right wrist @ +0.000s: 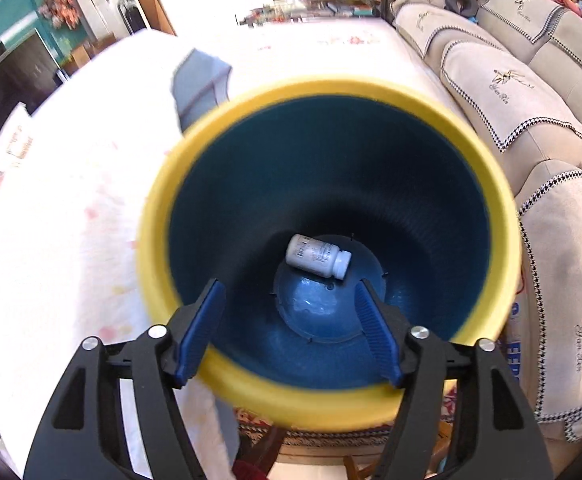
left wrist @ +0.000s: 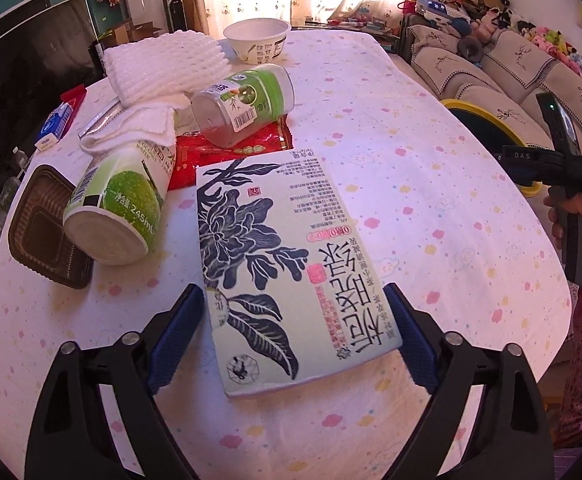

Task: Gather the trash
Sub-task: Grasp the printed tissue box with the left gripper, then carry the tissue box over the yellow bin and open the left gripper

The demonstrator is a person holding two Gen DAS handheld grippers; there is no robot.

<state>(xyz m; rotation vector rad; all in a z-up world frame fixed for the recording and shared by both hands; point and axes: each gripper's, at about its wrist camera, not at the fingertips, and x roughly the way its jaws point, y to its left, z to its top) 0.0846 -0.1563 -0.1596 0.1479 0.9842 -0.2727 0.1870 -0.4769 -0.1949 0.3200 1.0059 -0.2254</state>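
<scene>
A flat pale-green tea box (left wrist: 287, 256) with a dark blue flower print lies on the table (left wrist: 443, 208). My left gripper (left wrist: 291, 288) straddles its near end, and the blue pads (left wrist: 179, 332) stand close beside its long edges without clearly pressing. My right gripper (right wrist: 289, 284) hangs open and empty over the blue bin with a yellow rim (right wrist: 163, 208). A small white bottle (right wrist: 317, 258) lies on the bin's bottom. In the left wrist view the bin's rim (left wrist: 487, 114) shows beyond the table's right edge, near the hand that holds the right gripper.
Left of the box lie a green can (left wrist: 115, 208) on a brown plastic tray (left wrist: 39, 224), a green-lidded jar (left wrist: 243, 100), a red wrapper (left wrist: 211, 152), white foam netting (left wrist: 163, 64), a white cloth (left wrist: 131, 128) and a paper bowl (left wrist: 257, 38). A sofa (right wrist: 531, 120) stands right of the bin.
</scene>
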